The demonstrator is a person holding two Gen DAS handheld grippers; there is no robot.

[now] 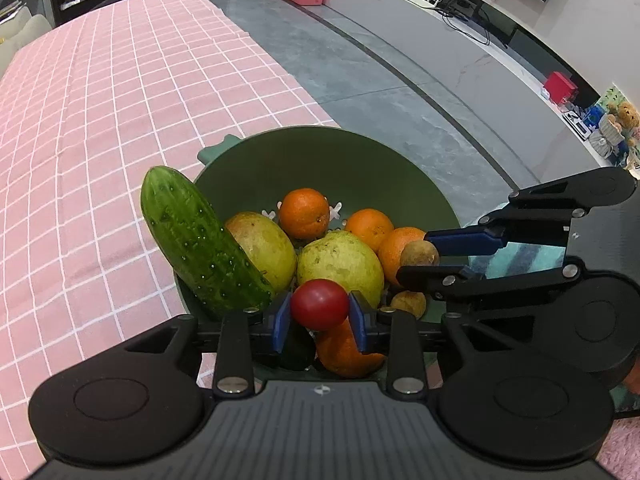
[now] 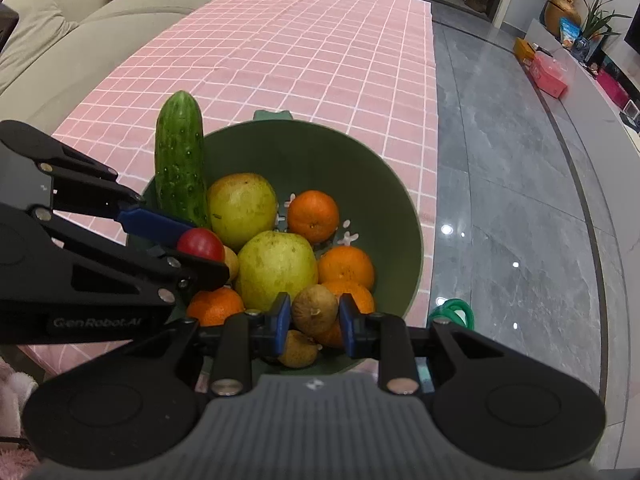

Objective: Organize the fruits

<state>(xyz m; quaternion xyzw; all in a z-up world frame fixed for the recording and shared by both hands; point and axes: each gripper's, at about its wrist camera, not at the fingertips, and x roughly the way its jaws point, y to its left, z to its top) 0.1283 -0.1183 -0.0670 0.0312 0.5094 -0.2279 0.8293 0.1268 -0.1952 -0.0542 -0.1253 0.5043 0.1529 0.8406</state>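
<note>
A green bowl (image 1: 360, 160) on the pink checked tablecloth (image 1: 100, 120) holds several oranges (image 1: 303, 213), two yellow-green pears (image 1: 340, 266), small brown fruits and a cucumber (image 1: 196, 240) leaning on its left rim. My left gripper (image 1: 320, 316) is shut on a red tomato (image 1: 319, 304) above the bowl's near side. My right gripper (image 1: 416, 254) is shut on a small brown fruit (image 1: 419, 254) over the bowl's right side. In the right wrist view the right gripper (image 2: 314, 316) holds that brown fruit (image 2: 314, 310) and the left gripper (image 2: 200, 240) holds the tomato (image 2: 200, 243) above the bowl (image 2: 320, 152).
The tablecloth stretches far behind and left of the bowl. The grey floor (image 2: 520, 200) lies to the right past the table edge. A sofa (image 2: 60, 40) stands at the far left. A green ring-shaped thing (image 2: 456, 308) lies by the bowl's right.
</note>
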